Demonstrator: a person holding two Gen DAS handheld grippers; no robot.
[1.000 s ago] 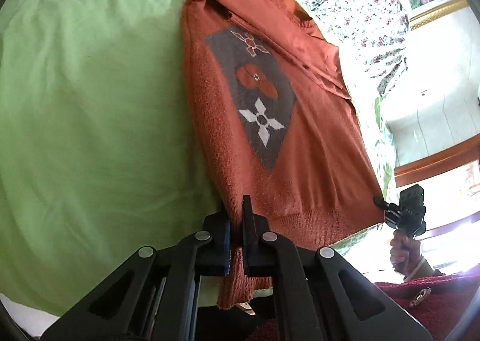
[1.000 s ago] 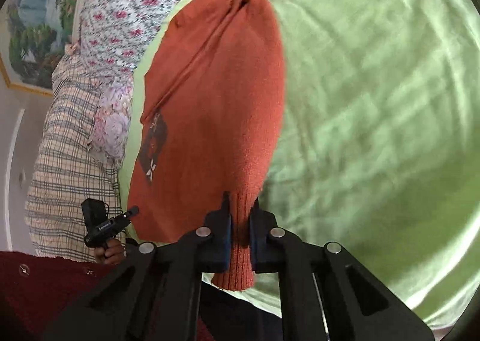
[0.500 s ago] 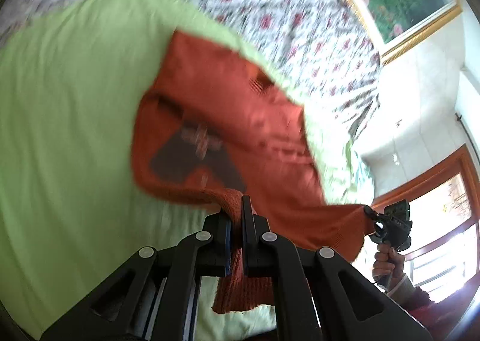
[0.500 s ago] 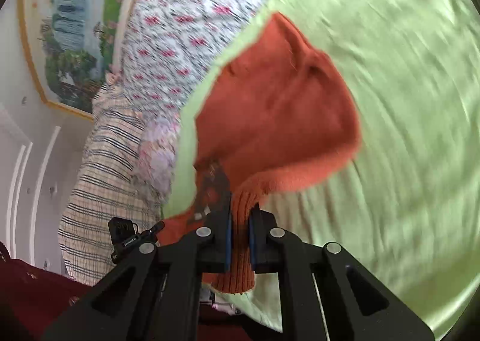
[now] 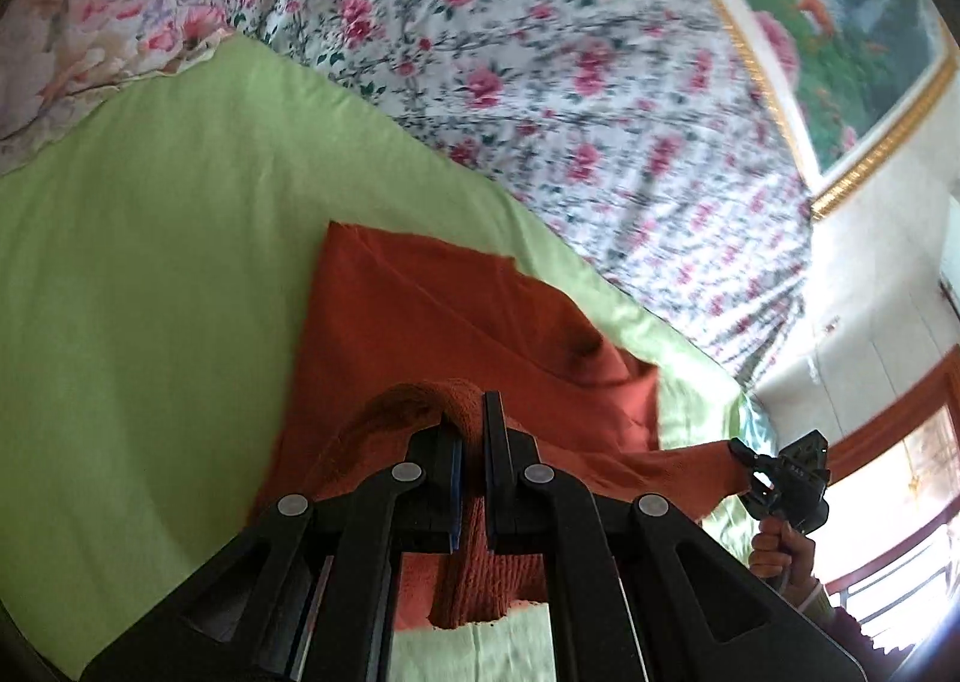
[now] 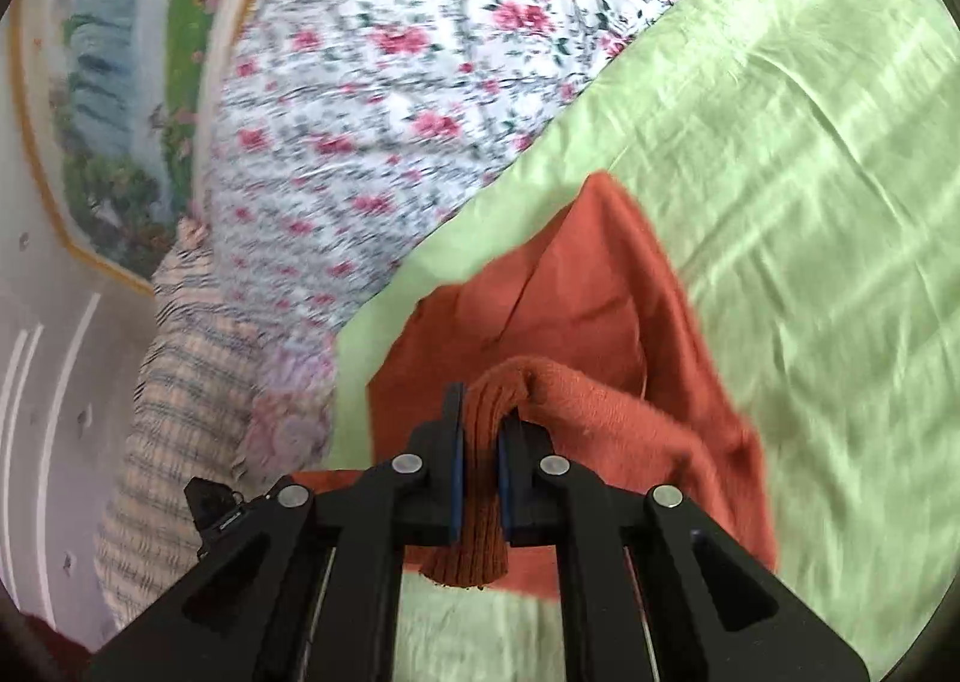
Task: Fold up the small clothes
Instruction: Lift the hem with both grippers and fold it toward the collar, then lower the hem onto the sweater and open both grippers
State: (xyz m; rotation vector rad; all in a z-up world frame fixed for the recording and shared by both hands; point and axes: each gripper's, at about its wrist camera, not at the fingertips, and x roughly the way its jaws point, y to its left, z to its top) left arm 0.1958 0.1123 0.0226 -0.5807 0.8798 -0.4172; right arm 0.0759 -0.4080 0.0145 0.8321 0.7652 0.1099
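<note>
A rust-orange knitted sweater (image 5: 456, 322) lies on the green bedsheet (image 5: 150, 292), its lower half lifted and doubled over the upper half. My left gripper (image 5: 471, 412) is shut on one corner of the ribbed hem, which hangs down between the jaws. In the right wrist view the same sweater (image 6: 588, 286) bunches up, and my right gripper (image 6: 480, 406) is shut on the other hem corner. The right gripper (image 5: 786, 472) also shows in the left wrist view, held by a hand (image 5: 780, 550), with the hem stretched to it. The grey pattern on the front is hidden.
A floral quilt (image 5: 510, 52) lies beyond the green sheet. A checked pillow (image 6: 180, 382) sits at the left in the right wrist view. A framed picture (image 5: 840, 10) hangs on the wall, and a window (image 5: 900, 478) glows at the right.
Both grippers have carried the hem up and forward over the sweater toward its collar. The flat sweater now lies folded on itself, and its patterned front has gone out of sight.
</note>
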